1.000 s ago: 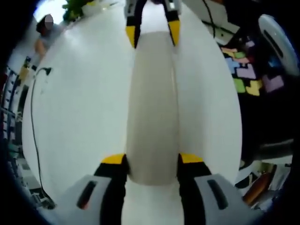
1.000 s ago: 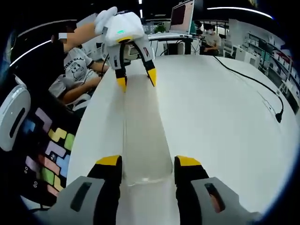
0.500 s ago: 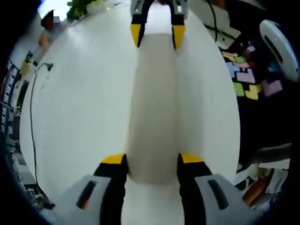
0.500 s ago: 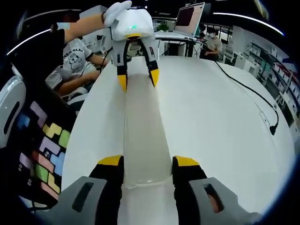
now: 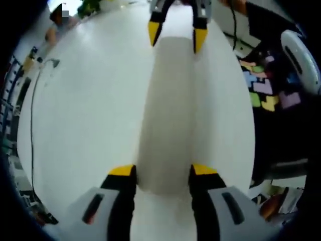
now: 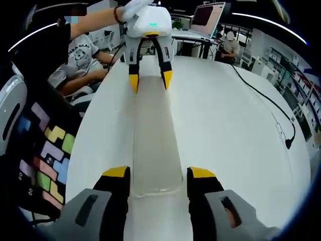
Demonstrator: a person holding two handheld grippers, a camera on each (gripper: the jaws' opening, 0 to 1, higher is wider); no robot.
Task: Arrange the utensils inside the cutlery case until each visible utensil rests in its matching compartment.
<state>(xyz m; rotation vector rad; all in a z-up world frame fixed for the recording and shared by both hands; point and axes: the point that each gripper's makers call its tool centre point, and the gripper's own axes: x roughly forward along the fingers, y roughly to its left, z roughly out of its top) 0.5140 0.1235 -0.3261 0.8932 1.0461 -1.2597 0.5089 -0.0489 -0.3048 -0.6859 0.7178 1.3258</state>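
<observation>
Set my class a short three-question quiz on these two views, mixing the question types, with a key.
1. True or false: the near end of the long pale case sits between the fingers of the right gripper.
2. What lies on the white table beside the case? A) a black cable B) a plate C) a cup
3. Fill in: in the right gripper view, the left gripper flanks the case's ___ end.
Key: 1 true; 2 A; 3 far.
</observation>
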